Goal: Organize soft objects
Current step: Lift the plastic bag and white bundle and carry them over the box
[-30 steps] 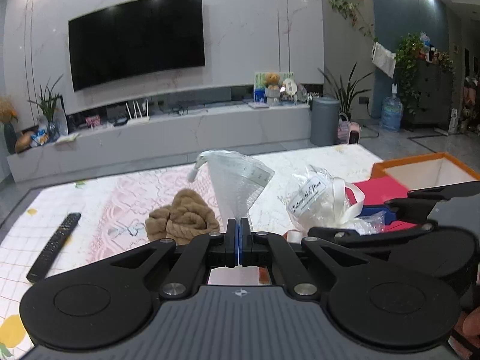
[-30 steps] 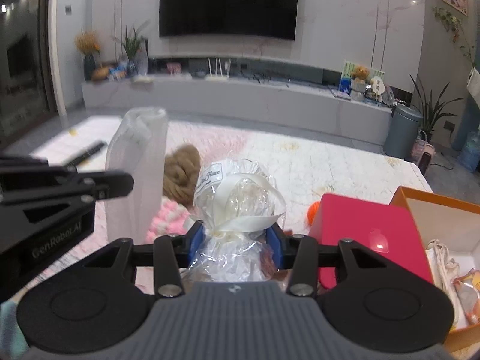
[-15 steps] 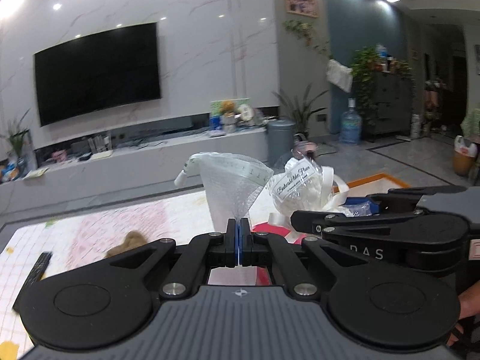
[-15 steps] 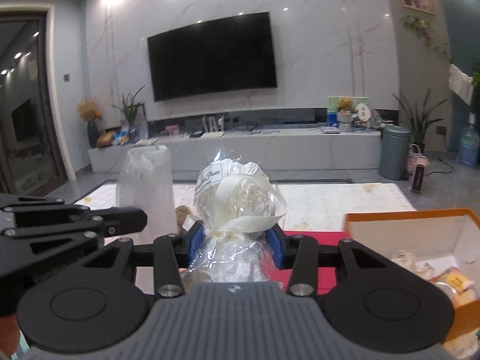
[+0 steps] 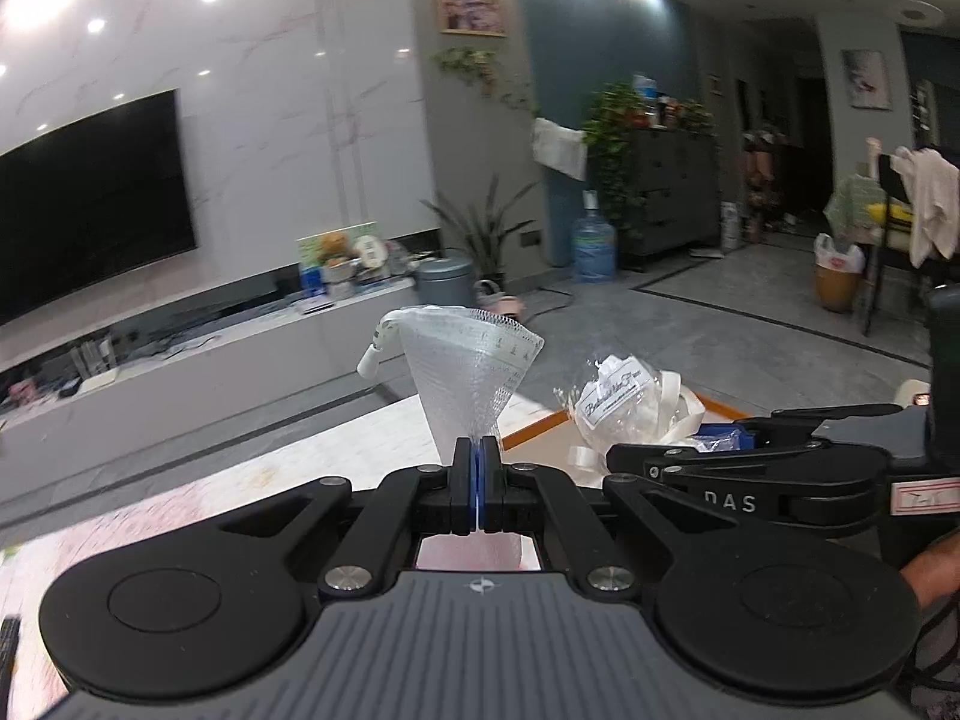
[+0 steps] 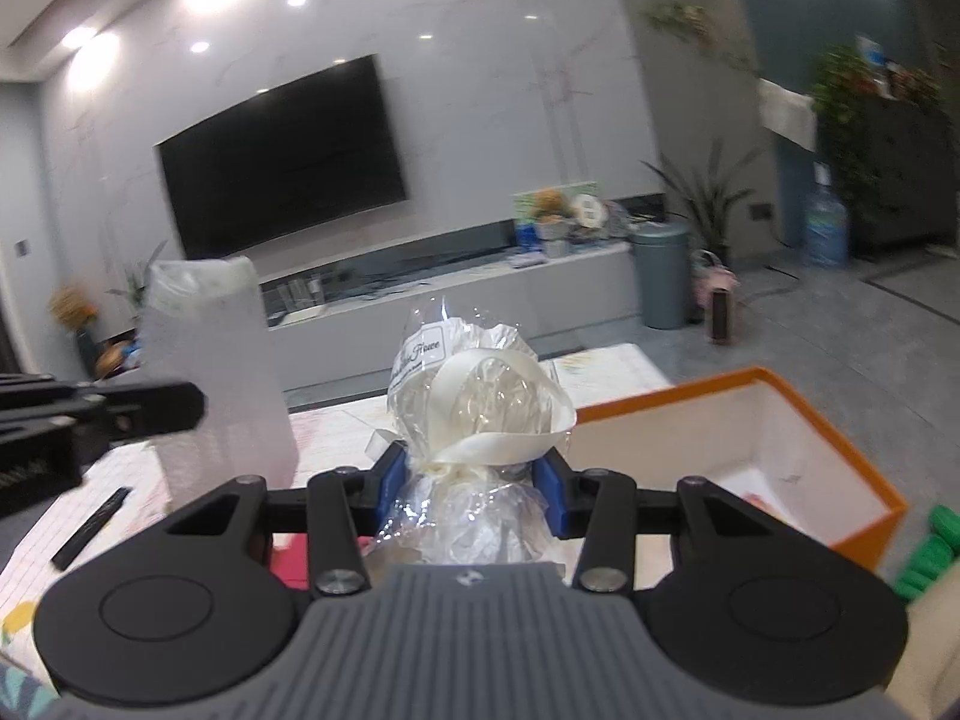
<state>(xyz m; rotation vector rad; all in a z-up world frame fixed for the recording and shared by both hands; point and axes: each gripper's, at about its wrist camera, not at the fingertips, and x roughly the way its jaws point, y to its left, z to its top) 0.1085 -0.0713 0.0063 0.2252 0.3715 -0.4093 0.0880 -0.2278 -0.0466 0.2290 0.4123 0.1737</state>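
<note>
Mesh pouch (image 5: 474, 372) stands up from the left gripper (image 5: 478, 483), pinched at its narrow end between pads pressed together, left of the orange box (image 6: 774, 450); cellophane bundle (image 6: 480, 414), ribbon-tied with a script label I cannot read fully, sits clamped in the right gripper (image 6: 474, 489) at the box's near-left rim; "DAS" marks that gripper's side; the box's interior looks mostly bare.

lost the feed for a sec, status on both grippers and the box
Left gripper shut on mesh pouch. Right gripper shut on ribboned cellophane bundle. Orange box open, front right; path looks clear.
</note>
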